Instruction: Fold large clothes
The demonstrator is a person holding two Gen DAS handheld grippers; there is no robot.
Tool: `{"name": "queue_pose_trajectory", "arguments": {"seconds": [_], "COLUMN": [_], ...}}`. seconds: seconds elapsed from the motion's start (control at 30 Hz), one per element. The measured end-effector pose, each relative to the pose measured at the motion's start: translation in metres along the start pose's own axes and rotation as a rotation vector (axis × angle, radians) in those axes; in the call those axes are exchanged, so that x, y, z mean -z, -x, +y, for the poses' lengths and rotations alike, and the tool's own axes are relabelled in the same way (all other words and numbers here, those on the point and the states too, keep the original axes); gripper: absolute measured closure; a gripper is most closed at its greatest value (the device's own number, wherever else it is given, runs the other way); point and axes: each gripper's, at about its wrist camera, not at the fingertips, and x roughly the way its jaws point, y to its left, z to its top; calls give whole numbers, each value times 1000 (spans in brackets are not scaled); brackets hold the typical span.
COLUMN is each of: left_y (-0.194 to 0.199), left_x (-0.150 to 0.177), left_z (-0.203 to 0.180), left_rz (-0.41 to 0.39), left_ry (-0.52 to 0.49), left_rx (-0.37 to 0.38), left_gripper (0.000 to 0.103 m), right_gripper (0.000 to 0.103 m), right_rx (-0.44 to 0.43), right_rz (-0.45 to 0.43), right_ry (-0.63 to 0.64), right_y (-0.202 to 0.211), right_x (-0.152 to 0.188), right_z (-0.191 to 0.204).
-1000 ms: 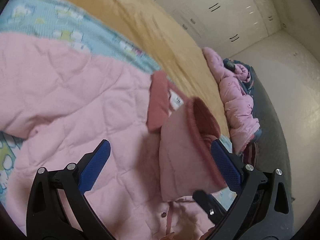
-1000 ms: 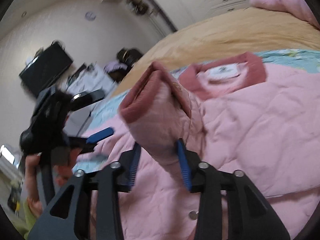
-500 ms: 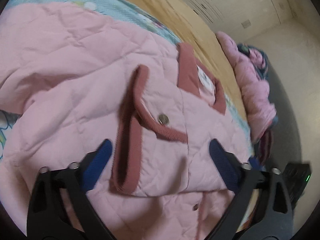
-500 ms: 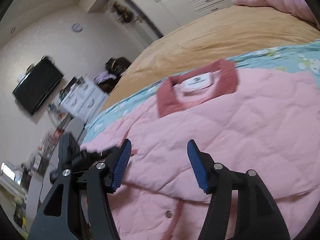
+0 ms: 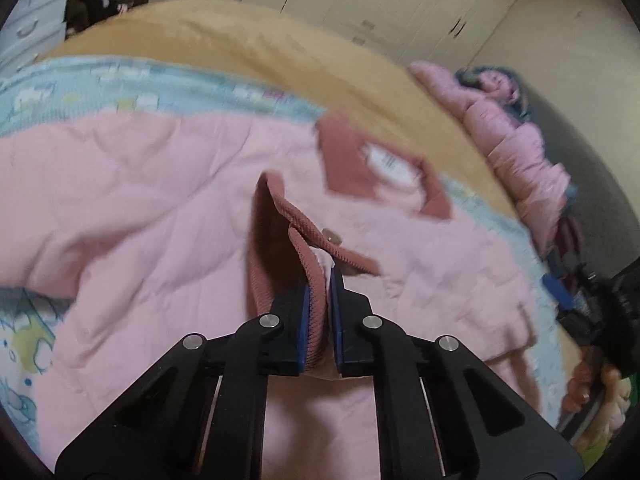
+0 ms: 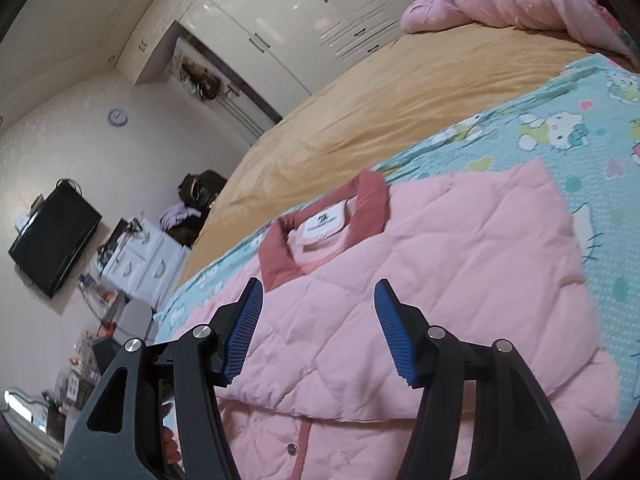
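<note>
The left gripper (image 5: 318, 300) pinches the ribbed cuff (image 5: 316, 276) of the pink jacket (image 5: 160, 216). The right gripper (image 6: 318, 328) stands half open, empty, jacket beyond its tips.

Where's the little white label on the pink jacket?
In the right wrist view, the white label sits inside the dark-pink collar, at the jacket's far end.

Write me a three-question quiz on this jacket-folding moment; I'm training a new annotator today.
1. True or false: the left gripper is shut on the ribbed cuff.
2. What lies under the pink jacket? A) bare floor B) cartoon-print blanket C) a table
3. Fill in: the right gripper is ___, holding nothing.

Key: 1 true; 2 B, the cartoon-print blanket; 3 open.
</note>
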Motion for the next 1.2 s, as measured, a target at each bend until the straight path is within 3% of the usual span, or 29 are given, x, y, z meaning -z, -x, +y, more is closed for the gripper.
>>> {"name": "queue_pose_trajectory", "arguments": {"seconds": [0.17,0.33,0.53,0.73,0.87,1.0,1.2], "left_y": [52,74,28,8,-5,-18,-29], "left_x": [-18,-22,-12,-1,5,10,15], "left_z": [-21,-26,5,20,28,35,39], "left_rz": [-167,-234,-116,-46,0,45,79], "left_ry": [-62,-101,-69,-58,-52,-38,-32], "left_rx": [21,3,-125,-176,-203,-217,-230], "left_gripper": [101,100,100,100,100,98,96], "right_gripper": [45,45,45,45,45,46,46], "right_rx": [45,124,166,186,269,334,299], "right_rz": [-90,-118,-75,55,120,209,235], "right_ry": [-16,-30,7,61,119,89,-13], "right_y": [26,32,14,-24,-42,-59,-69], "right_x": [-16,-22,-20,-6,6,15,21], "right_z": [-18,-35,-36,-34,-31,-50,-77]}}
